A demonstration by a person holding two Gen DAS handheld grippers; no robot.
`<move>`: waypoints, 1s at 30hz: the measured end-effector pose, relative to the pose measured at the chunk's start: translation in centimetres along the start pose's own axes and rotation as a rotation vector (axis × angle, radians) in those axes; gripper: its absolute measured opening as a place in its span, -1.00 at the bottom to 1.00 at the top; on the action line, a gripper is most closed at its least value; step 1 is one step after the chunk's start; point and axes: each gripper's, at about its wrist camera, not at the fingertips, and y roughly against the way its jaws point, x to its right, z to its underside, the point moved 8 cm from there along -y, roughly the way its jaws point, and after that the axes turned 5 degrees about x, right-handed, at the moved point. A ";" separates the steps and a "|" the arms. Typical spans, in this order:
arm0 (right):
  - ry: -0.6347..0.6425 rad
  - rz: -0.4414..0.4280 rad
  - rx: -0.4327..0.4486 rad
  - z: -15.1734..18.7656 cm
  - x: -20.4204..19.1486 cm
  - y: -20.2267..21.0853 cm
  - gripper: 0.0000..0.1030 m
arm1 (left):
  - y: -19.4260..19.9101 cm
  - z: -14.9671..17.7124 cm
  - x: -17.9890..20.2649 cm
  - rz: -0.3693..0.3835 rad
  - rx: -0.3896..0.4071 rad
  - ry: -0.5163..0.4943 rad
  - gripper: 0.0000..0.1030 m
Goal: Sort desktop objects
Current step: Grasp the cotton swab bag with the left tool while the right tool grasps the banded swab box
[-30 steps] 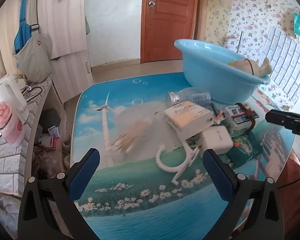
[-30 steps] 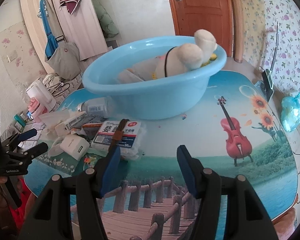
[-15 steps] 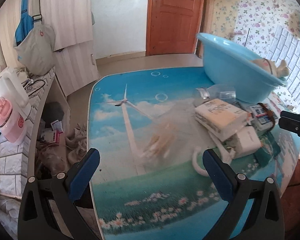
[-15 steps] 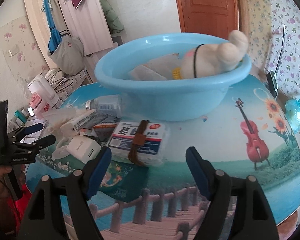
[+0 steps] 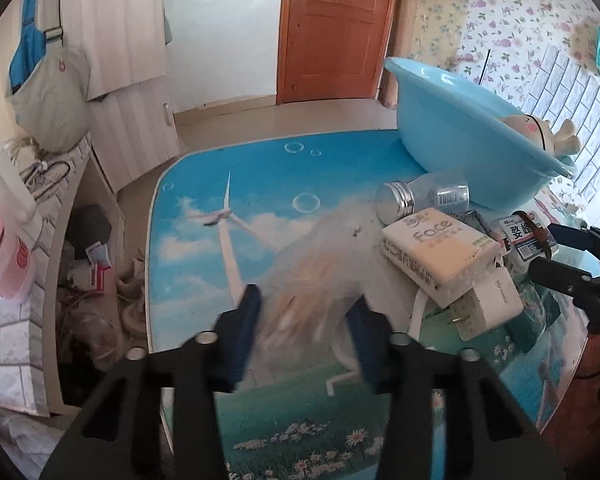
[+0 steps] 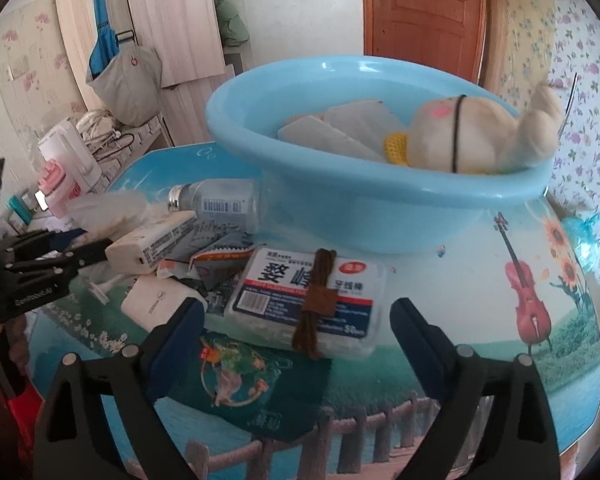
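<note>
A clear bag of cotton swabs [image 5: 320, 256] lies on the picture-printed table [image 5: 260, 176], and my left gripper [image 5: 304, 336] is shut on its near end. To its right are a tissue pack [image 5: 436, 252], a white charger [image 5: 488, 304] and a lying bottle [image 5: 420, 196]. The blue basin [image 6: 380, 208] holds a plush toy [image 6: 480, 136] and flat white packets. My right gripper [image 6: 296, 336] stands open just before a floss-pick box [image 6: 268, 292] with a brown cord [image 6: 316, 300] on it, above a green packet [image 6: 252, 380].
A white plastic hook [image 5: 348, 364] lies beside the left gripper. Left of the table's edge stands a low shelf with a pink and white kettle [image 5: 4, 240] and clutter below. A blue bag [image 6: 580, 232] sits by the wall at the far right.
My left gripper has moved up to the swab bag and its fingers have narrowed onto it. The right gripper has opened wider and come closer to the floss-pick box.
</note>
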 end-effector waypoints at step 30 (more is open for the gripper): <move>-0.093 -0.046 0.102 -0.2 4.4 5.9 0.65 | 6.4 -2.1 5.6 0.074 0.121 -0.020 -0.37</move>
